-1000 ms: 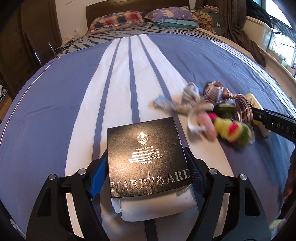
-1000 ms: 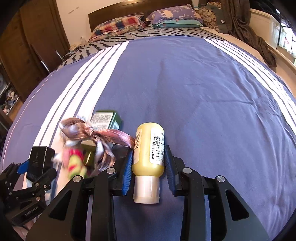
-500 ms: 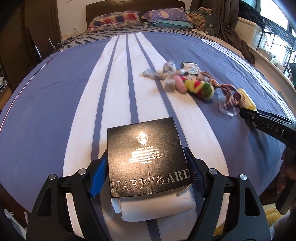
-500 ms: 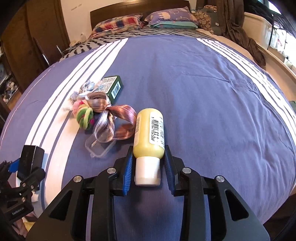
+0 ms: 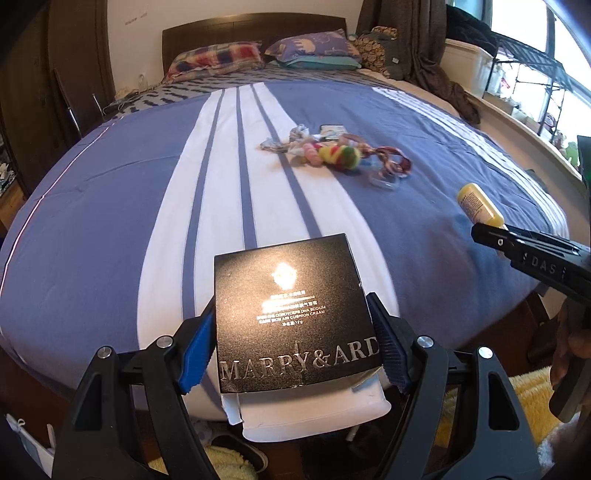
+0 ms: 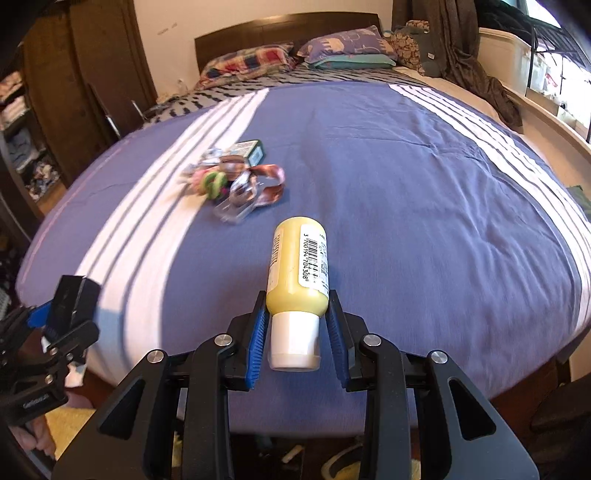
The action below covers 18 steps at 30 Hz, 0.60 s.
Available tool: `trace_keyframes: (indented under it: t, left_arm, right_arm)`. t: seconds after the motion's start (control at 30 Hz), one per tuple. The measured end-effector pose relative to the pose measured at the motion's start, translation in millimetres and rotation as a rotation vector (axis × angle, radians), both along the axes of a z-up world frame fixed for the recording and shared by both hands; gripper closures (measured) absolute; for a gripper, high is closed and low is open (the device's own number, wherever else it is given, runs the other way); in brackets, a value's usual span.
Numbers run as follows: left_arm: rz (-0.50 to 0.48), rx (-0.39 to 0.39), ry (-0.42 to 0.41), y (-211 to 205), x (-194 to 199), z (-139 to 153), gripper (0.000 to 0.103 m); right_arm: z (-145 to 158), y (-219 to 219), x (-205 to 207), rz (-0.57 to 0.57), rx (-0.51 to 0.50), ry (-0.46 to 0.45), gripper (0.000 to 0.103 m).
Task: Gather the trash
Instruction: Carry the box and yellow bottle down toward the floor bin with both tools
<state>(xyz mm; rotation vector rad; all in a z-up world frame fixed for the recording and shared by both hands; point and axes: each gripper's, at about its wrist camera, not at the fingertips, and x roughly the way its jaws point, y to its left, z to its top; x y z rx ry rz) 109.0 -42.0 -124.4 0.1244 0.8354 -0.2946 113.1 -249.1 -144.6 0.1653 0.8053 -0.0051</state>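
Left wrist view
Left claw: clamped on black box, blue pads against both sides.
Beyond claw: bed; pile of scraps lies well ahead, slightly right.
Far right: right claw with yellow bottle.

Right wrist view
Right claw: gripping yellow bottle near its white cap, base pointing away.
Ahead-left: pile of scraps on bed.
Low left: left claw carrying black box.

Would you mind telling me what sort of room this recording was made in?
Almost certainly a bedroom: a large bed with a striped blue cover fills both views, pillows lie against a dark wooden headboard, and a wardrobe stands at the left.
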Motion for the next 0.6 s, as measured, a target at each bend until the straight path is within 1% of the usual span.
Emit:
trace_keyframes:
  t: [0.2, 0.33, 0.47, 0.6]
  left_arm:
    - [-0.031, -0.021, -0.018, 4.4, -47.1, 3.1, 0.031]
    - [-0.064, -0.027, -0.016, 5.9, -76.1, -0.1, 0.031]
    - [-0.086, -0.028, 0.001, 4.6, -96.6, -7.8, 0.031]
    - [-0.108, -0.025, 0.028, 2.9, -113.2, -22.6, 0.031]
  right_arm:
    - [7.6, 15.0, -54.1, 0.062, 0.015, -0.048, 0.071]
    - [5.5, 22.1, -80.7, 0.089, 0.032, -0.056, 0.071]
    - [-5.5, 27.2, -97.6, 0.103, 0.046, -0.040, 0.071]
    - [-25.7, 29.8, -112.9, 0.107, 0.058, 0.002, 0.071]
